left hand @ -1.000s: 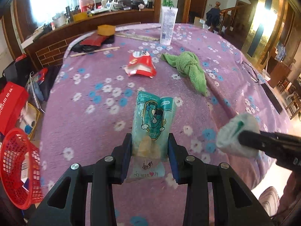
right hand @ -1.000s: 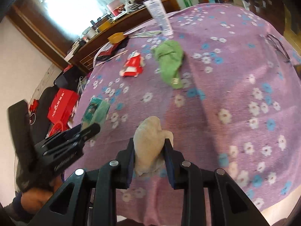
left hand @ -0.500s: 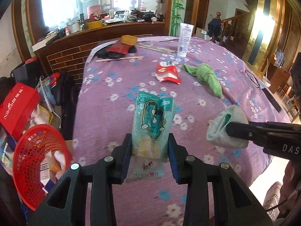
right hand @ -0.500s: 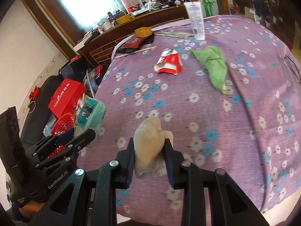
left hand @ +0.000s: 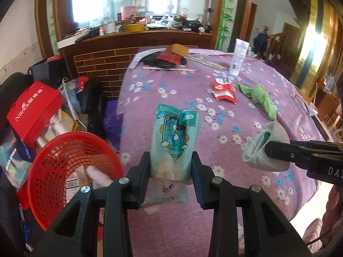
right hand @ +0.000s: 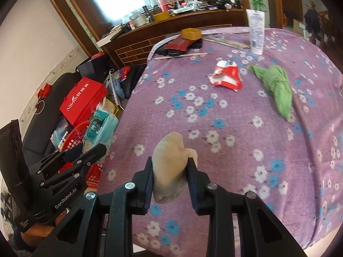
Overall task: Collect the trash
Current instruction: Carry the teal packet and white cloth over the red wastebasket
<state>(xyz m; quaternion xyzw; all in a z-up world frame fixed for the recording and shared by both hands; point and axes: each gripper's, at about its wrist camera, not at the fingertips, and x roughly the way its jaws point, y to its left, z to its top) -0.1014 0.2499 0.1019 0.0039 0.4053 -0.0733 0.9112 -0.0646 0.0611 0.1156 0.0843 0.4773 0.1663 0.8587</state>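
1. Left gripper (left hand: pixel 170 165) pinches a teal packet (left hand: pixel 174 141), held up near the red basket (left hand: pixel 64 171).
2. Right gripper (right hand: pixel 170 169) squeezes a pale wad (right hand: pixel 170 167) over the table (right hand: pixel 246 150).
3. Farther: red wrapper (right hand: pixel 227 76) & green cloth (right hand: pixel 276 85) on table.

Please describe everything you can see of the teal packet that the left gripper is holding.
The teal packet is a soft plastic wrapper, printed with a blue cartoon face in a gold frame; its lower end is clear, with small printed marks. It looks crumpled and partly filled with something pale. It stands roughly upright, clamped at its lower half by the left gripper, whose pads press on both sides. It is held in the air near the table edge, beside the red basket. Nothing else touches it.
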